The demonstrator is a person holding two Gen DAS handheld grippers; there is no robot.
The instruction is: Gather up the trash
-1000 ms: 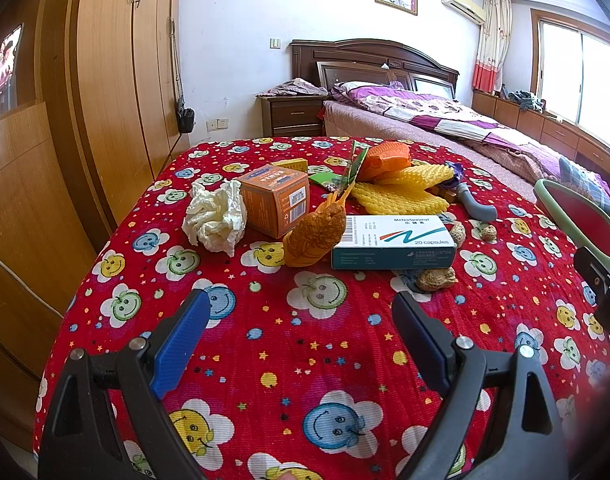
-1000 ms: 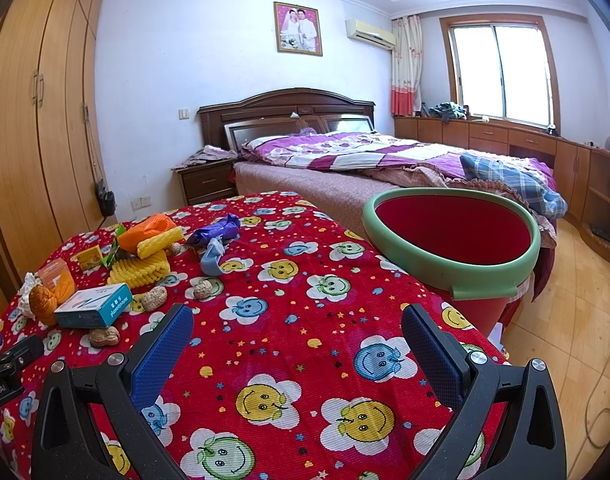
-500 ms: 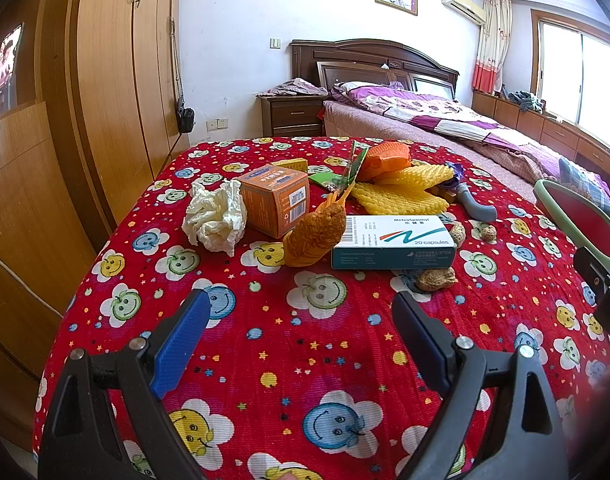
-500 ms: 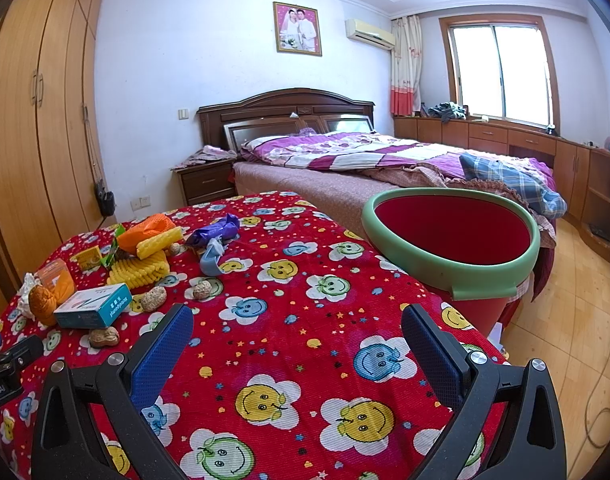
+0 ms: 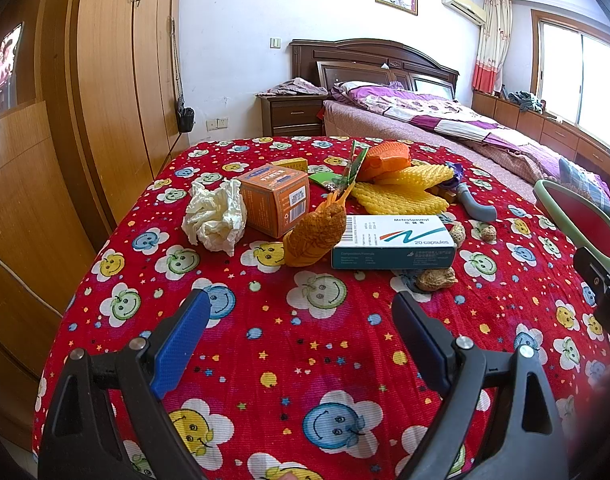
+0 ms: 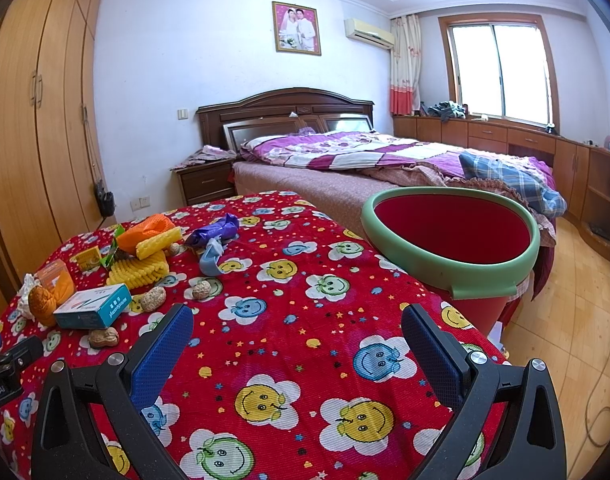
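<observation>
Red smiley-flower tablecloth at frame centre, litter heaped above, and left gripper and right gripper both gape wide, empty.

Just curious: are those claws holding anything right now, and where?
Nothing is held. The left claw and right claw both stand open above the tablecloth.

Bench cover: woven cloth, matt, ribbed. Tissue: crumpled paper. Orange box and capsule box: smooth card, slight sheen. Yellow netting: foam mesh, rough. Bin: smooth plastic, matt green rim. Left claw pads: textured blue rubber on black plastic, metal screws. Wardrobe: glossy wood.
</observation>
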